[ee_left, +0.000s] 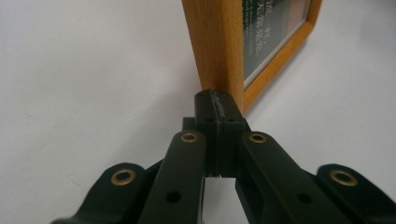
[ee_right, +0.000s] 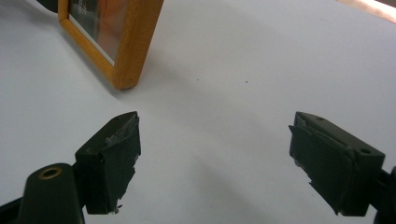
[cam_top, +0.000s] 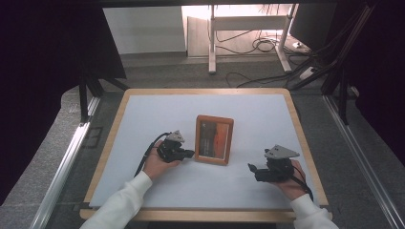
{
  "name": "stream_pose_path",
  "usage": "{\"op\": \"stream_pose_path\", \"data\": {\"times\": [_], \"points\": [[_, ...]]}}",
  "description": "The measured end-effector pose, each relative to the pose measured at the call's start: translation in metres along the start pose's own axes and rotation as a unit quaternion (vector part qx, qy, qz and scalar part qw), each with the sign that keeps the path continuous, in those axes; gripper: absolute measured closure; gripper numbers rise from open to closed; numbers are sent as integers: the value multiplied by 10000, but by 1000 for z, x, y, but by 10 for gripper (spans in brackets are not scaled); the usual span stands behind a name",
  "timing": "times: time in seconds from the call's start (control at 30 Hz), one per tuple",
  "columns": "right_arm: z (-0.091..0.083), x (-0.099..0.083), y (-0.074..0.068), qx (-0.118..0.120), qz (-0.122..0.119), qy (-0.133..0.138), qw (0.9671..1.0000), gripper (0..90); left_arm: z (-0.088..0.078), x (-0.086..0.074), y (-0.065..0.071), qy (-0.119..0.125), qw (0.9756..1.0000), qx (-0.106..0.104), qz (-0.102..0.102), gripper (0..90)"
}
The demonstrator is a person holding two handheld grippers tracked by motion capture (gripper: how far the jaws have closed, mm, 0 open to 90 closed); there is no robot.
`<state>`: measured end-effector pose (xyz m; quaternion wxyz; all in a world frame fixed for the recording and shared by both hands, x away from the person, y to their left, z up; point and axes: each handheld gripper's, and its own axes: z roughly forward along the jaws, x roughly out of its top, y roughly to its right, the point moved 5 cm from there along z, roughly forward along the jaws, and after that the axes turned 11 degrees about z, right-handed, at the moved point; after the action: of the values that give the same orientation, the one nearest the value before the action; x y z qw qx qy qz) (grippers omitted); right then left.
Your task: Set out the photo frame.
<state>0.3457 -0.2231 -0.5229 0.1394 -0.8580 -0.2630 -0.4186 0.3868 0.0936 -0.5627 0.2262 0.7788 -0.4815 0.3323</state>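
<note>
Both claws sit low on my counter (cam_top: 143, 109): left claw (ee_left: 218, 100) pressed together against the wooden picture frame (cam_top: 214, 140), right claw (ee_right: 215, 154) spread empty; looks light, stiff, glass-fronted, so I'd pinch its side rail.

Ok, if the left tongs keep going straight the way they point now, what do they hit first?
The wooden picture frame. The left tongs are shut, with their tips right at the frame's side edge, low down near the table; whether they already touch it I cannot tell. Any push forward would likely press on that edge.
</note>
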Motion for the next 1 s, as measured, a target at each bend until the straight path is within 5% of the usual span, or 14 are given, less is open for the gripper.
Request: {"op": "stream_pose_path", "data": {"times": [0.53,1.0], "points": [[2,-3,1,27,1,-40,10000,164,-1,1,5,16,10000,-65,61,899],[6,-9,-3,122,2,-9,9999,164,-32,-14,-6,126,9986,490,-122,880]]}}
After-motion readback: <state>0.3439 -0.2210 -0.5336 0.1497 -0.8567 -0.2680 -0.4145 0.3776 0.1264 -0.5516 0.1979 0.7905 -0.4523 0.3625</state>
